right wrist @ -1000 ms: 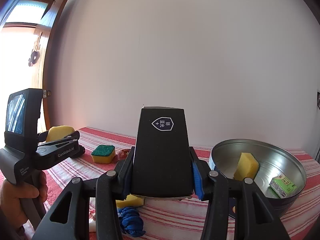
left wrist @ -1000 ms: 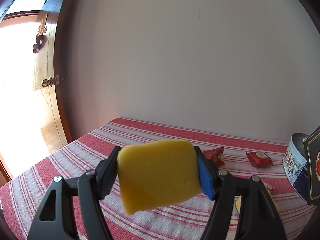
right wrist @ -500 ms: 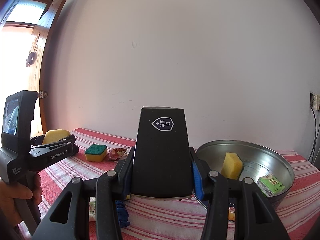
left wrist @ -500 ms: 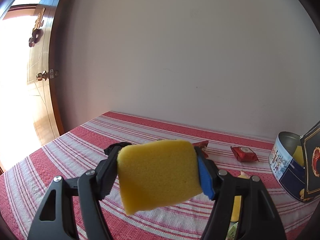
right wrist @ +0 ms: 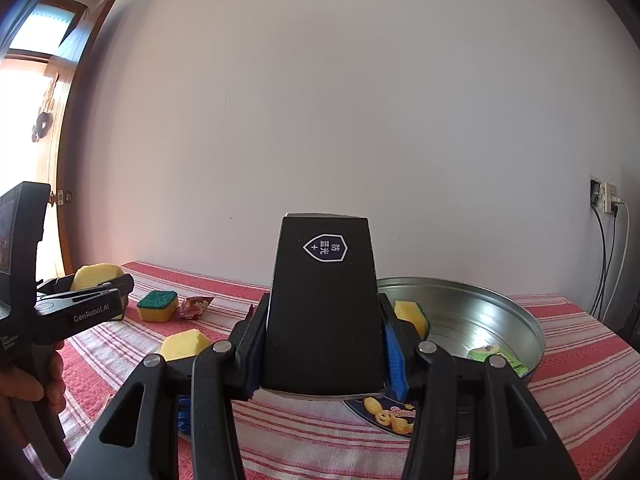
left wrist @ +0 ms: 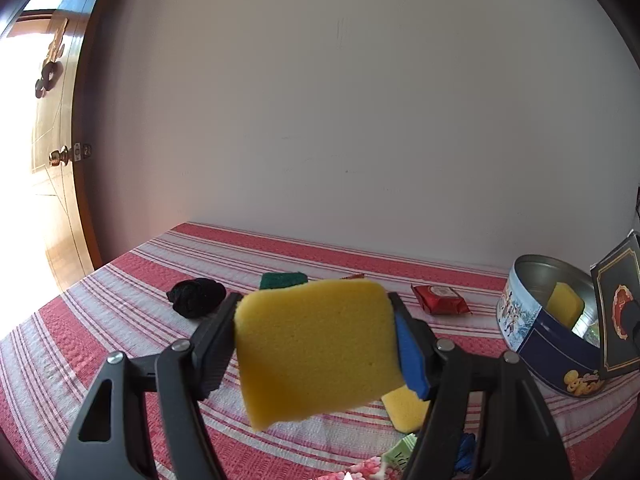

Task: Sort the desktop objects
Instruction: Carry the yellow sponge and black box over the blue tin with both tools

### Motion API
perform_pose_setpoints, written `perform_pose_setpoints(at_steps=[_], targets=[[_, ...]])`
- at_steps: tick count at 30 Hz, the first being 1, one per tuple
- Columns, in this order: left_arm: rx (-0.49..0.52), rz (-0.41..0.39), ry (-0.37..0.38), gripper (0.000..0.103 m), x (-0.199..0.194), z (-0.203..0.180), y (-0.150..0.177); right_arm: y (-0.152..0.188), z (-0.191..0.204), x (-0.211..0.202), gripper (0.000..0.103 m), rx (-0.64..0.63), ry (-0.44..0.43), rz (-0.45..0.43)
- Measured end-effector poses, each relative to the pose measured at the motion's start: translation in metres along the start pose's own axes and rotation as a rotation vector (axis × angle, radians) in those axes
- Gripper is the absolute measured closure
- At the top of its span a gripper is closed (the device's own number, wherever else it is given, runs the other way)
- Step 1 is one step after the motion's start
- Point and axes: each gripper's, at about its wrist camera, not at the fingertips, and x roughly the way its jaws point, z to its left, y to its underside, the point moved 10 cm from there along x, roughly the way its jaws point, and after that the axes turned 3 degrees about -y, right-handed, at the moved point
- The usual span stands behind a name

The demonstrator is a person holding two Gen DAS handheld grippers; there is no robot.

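Left claw (left wrist: 316, 344) clamped across yellow sponge (left wrist: 316, 350), raised left of the tin (left wrist: 532, 328); right claw (right wrist: 322, 344) clamped on black case (right wrist: 322, 308), just before that tin. Sponge likely light, soft, squashy: best pinched mid-body. Case probably stiff, smooth, possibly slippery: best taken across its flat sides.

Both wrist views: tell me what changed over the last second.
Both hands swung right toward the round tin: it slid further into the left view and left in the right view. Unchanged: left gripper clamps the yellow sponge, right gripper clamps the black box. Nothing was released.
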Motion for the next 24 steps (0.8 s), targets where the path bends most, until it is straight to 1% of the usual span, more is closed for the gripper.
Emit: perform_pose_setpoints(at_steps=[9,10,17,24], targets=[[0.020,0.001,0.056,0.033,-0.006,-0.031,-0.001,-0.001,-0.037,-0.012,0.052,0.022,0.063,0.001],[0.023,0.001,0.063,0.033,-0.007,-0.034,-0.001,0.000,-0.034,-0.007,0.052,0.023,0.069,0.002],[0.045,-0.010,0.108,0.033,-0.014,-0.057,-0.005,0.001,-0.057,-0.020,0.052,0.012,0.124,-0.006],[0.071,-0.019,0.166,0.033,-0.020,-0.088,-0.006,0.005,-0.094,-0.023,0.052,0.044,0.182,0.005]])
